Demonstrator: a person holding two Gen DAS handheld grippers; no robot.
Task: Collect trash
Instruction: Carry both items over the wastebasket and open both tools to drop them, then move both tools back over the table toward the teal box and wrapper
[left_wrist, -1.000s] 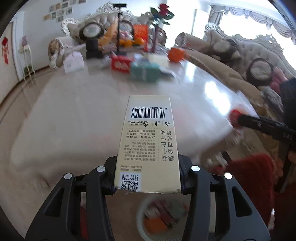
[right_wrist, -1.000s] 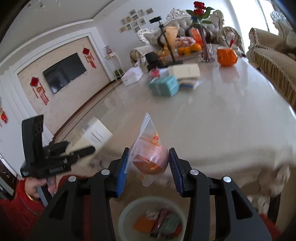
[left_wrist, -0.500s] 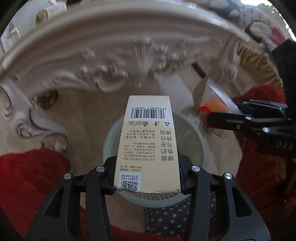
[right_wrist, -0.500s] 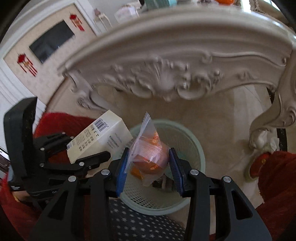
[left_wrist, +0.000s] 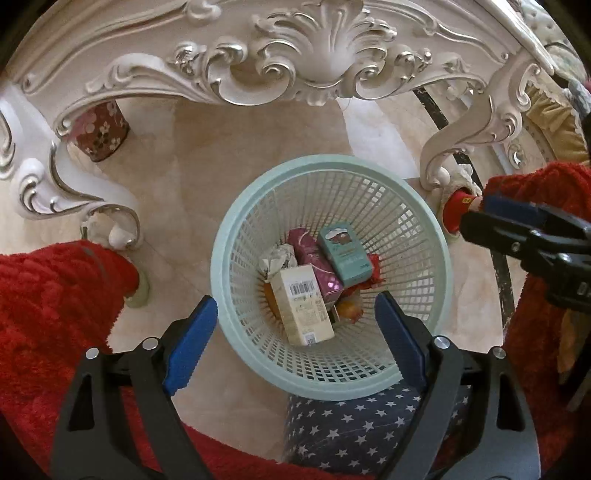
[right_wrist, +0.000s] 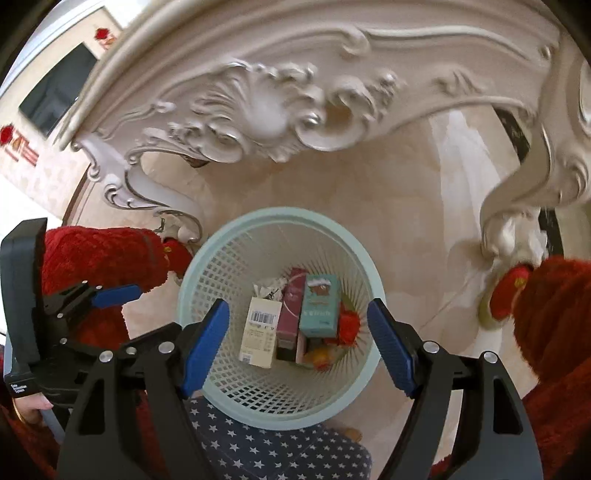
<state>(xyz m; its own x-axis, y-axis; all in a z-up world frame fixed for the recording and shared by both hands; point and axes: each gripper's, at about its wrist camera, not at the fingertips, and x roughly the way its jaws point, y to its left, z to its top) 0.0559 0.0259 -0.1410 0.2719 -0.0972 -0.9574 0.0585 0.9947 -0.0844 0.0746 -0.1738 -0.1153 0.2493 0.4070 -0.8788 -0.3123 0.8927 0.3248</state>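
We hold our left gripper (left_wrist: 295, 325) and right gripper (right_wrist: 297, 338) with jaws spread wide and empty, directly above the pale green mesh plastic wastebasket (left_wrist: 236, 229). Below them, inside it, lies the cream barcoded carton (left_wrist: 301, 306) beside a teal box (left_wrist: 345, 253) and a maroon packet (left_wrist: 314, 258); only the barcode is legible. Beyond stands the carved white table apron (left_wrist: 314, 55).

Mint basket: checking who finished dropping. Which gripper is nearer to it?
Cannot tell: the left gripper and the right gripper both hang open above the mint basket, at similar heights.
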